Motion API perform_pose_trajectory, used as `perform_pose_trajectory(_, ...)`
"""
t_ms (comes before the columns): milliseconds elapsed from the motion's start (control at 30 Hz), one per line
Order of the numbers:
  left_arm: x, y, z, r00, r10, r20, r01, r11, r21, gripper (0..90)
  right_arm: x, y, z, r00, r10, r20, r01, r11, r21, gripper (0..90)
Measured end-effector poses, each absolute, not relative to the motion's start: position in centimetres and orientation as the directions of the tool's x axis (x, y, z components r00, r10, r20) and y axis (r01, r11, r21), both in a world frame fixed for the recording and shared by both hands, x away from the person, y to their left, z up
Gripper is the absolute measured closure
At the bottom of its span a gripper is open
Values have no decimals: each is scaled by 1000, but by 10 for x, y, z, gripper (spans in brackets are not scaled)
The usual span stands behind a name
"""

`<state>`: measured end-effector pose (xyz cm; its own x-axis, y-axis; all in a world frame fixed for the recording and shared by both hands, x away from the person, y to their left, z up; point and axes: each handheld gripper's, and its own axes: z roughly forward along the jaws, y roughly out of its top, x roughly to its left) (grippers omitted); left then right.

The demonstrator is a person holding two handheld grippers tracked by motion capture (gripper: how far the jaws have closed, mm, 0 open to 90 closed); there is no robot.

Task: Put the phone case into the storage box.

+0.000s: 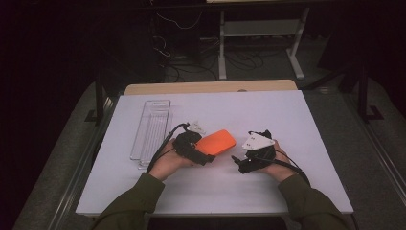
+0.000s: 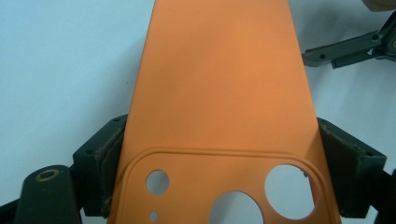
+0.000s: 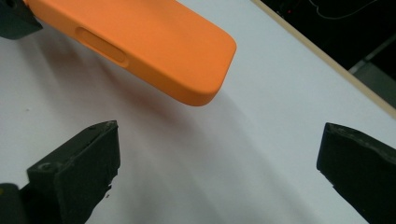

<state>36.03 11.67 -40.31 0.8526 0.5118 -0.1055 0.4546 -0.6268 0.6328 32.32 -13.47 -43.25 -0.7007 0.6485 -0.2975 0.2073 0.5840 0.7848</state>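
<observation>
Left gripper (image 1: 203, 155) clamped across the camera end of the orange phone case (image 1: 216, 142), lifting it off the white table (image 1: 287, 115) near mid-table, probably to present the free end. Right gripper (image 1: 238, 160) spread wide and empty just beside that end, seemingly poised to take it. Clear plastic tray (image 1: 152, 129) parked near the left edge, beyond the hands' working space.

clear plastic tray (image 1: 152, 130) lying lengthwise near the worktop's (image 1: 287, 120) left edge | small whitish bit (image 1: 197, 127) just right of it, can't tell what it is | wooden strip (image 1: 210, 87) along the far edge | cables and a metal frame (image 1: 261, 36) on the floor beyond
</observation>
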Motion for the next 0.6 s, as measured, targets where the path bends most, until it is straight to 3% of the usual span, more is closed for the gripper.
perform_pose_trajectory(600, 359, 114, -404, 847, 520, -113, 461, -611, 643, 150, 318, -133, -428, -662, 608, -439, 88, 644, 760, 0)
